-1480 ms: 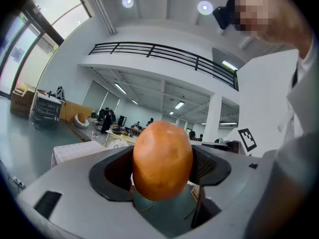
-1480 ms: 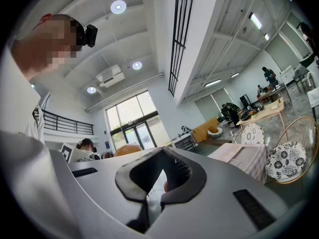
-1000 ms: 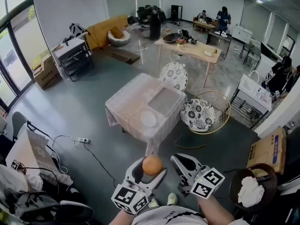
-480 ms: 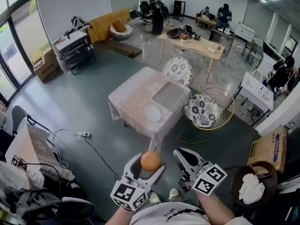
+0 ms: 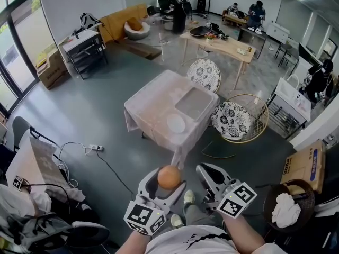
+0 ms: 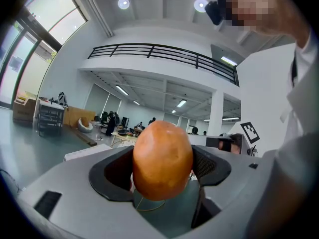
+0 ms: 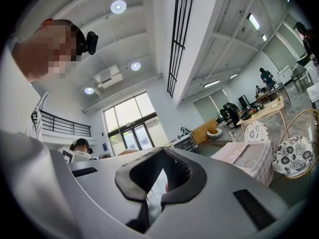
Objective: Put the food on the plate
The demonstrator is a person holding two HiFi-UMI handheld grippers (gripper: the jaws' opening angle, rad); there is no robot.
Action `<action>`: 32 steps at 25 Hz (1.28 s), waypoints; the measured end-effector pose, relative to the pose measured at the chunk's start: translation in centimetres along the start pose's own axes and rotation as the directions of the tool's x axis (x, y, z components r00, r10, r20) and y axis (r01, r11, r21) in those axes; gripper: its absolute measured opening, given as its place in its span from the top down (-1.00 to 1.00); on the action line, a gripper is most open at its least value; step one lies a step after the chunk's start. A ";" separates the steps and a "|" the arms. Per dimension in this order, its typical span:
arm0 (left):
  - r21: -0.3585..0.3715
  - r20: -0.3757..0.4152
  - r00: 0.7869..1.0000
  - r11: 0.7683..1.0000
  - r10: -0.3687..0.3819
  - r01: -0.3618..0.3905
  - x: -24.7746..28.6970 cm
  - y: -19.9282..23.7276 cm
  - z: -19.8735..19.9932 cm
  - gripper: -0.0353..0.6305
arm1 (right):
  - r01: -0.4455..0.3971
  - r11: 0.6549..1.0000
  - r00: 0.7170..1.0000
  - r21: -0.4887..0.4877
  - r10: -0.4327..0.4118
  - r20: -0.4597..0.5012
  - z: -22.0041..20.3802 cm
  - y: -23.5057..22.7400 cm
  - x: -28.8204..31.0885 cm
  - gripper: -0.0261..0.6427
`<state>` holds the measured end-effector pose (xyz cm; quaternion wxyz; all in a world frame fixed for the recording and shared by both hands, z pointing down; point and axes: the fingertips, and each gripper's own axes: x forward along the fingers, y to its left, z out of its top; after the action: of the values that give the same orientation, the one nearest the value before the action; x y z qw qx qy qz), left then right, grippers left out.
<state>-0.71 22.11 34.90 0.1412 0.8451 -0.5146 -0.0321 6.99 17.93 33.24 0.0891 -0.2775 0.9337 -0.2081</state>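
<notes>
A round orange food item [image 5: 169, 177] sits between the jaws of my left gripper [image 5: 168, 181], which is shut on it low in the head view, above the grey floor. In the left gripper view the orange food [image 6: 162, 159] fills the gap of the left gripper [image 6: 162, 176]. Just to its right, my right gripper [image 5: 207, 172] is shut with nothing in it; in its own view the right gripper [image 7: 155, 185] has its pads together. Ahead, well apart from both grippers, a white plate [image 5: 176, 123] lies on the cloth-covered table [image 5: 150, 109].
A grey tray [image 5: 193, 103] lies beside the plate. Two patterned chairs [image 5: 204, 74] [image 5: 231, 120] stand at the table's far and right sides. A power strip and cable [image 5: 95, 147] lie on the floor at left. A basket [image 5: 286, 208] and cardboard box [image 5: 304, 165] stand at right.
The view has shifted slightly, and the table now sits a little nearer and more to the right. Both grippers keep their pose, the left still holding the orange food.
</notes>
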 end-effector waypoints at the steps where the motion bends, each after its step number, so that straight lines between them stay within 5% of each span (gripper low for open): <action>1: 0.001 -0.001 1.000 1.000 0.001 -0.001 0.3 0.3 0.0 -0.16 | 0.000 1.000 1.000 0.001 0.000 0.000 0.0 -0.2 0.3 0.89; 32: 0.049 -0.120 0.989 0.995 0.091 -0.086 20.9 15.0 2.1 -0.16 | -0.059 0.997 0.998 0.057 0.060 -0.014 5.8 -18.0 17.8 0.89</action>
<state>-4.23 -3.15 38.84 0.1553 0.8247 -0.5425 0.0373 2.48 -7.59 34.95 0.0958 -0.2451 0.9360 -0.2339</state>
